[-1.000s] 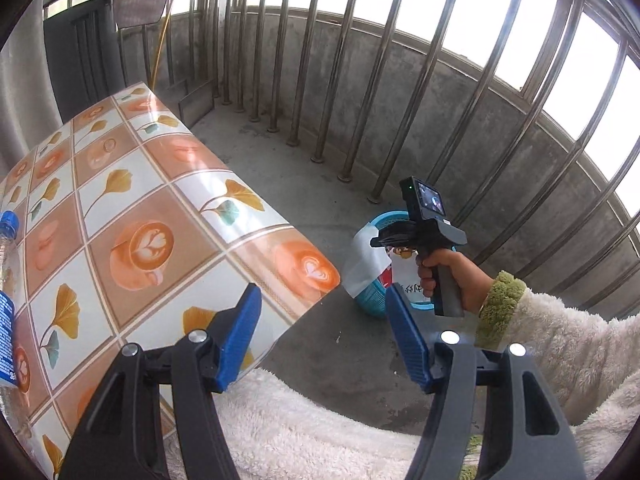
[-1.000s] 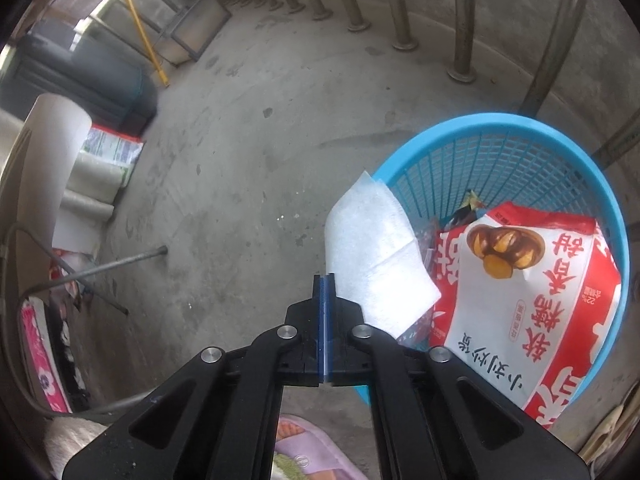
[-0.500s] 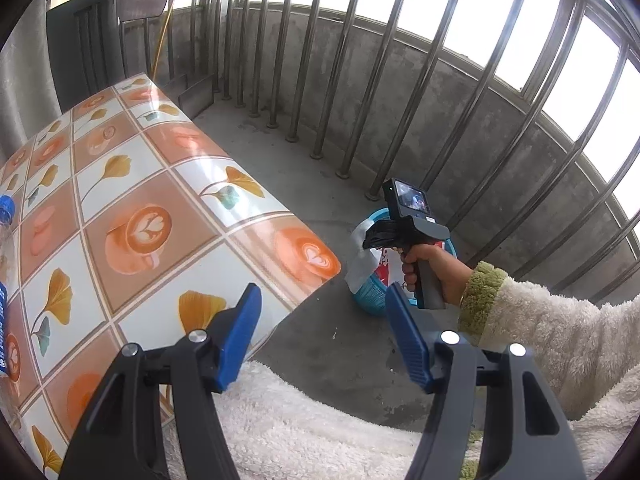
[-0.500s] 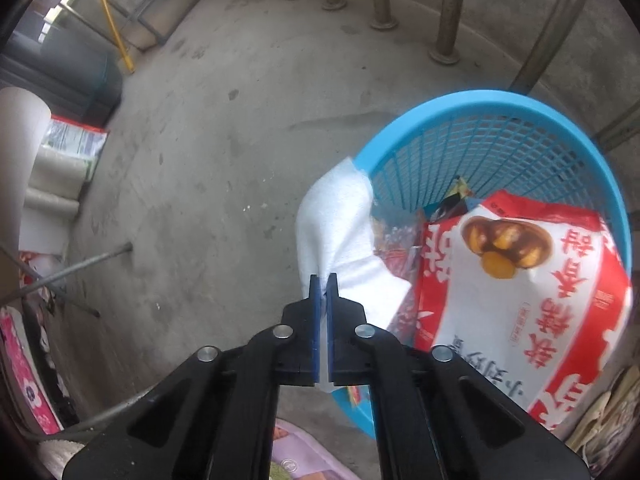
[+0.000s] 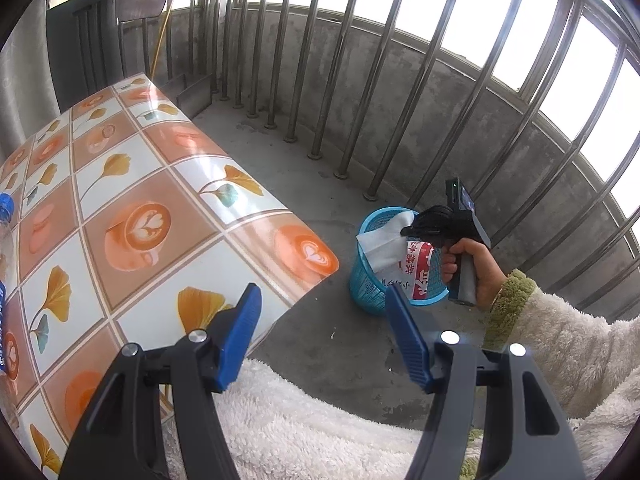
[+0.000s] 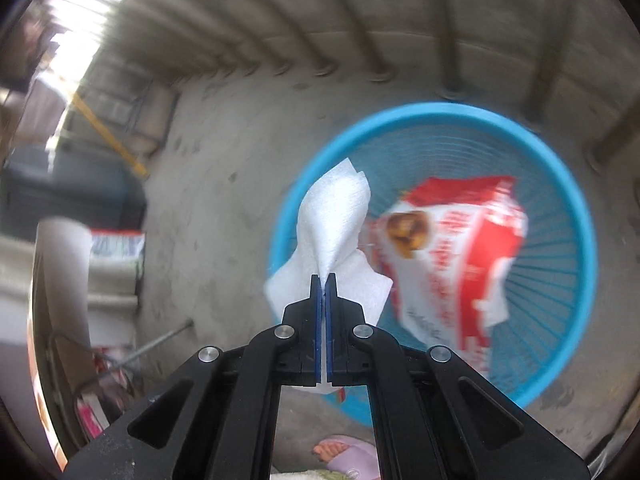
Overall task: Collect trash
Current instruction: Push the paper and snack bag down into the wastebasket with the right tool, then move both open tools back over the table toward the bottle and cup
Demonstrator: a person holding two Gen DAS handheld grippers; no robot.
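A blue mesh trash basket (image 6: 576, 216) stands on the concrete floor and also shows in the left wrist view (image 5: 362, 284). A red and white snack bag (image 6: 456, 256) sticks out of it. My right gripper (image 6: 323, 280) is shut on a white tissue (image 6: 332, 220) and holds it over the basket's left rim; in the left wrist view the tissue (image 5: 380, 242) hangs at the rim from that gripper (image 5: 404, 232). My left gripper (image 5: 322, 336) is open and empty, held above the table's near corner.
A table with a tile-patterned cloth (image 5: 132, 216) fills the left. A blue-capped bottle (image 5: 6, 204) stands at its far left edge. Steel bars and a low concrete wall (image 5: 360, 92) enclose the balcony behind the basket. Clutter lies under the table (image 6: 112, 244).
My right gripper has moved with the tissue from beside the basket to over its left rim, and its view is now motion-blurred. The left gripper stayed open and drew back a little.
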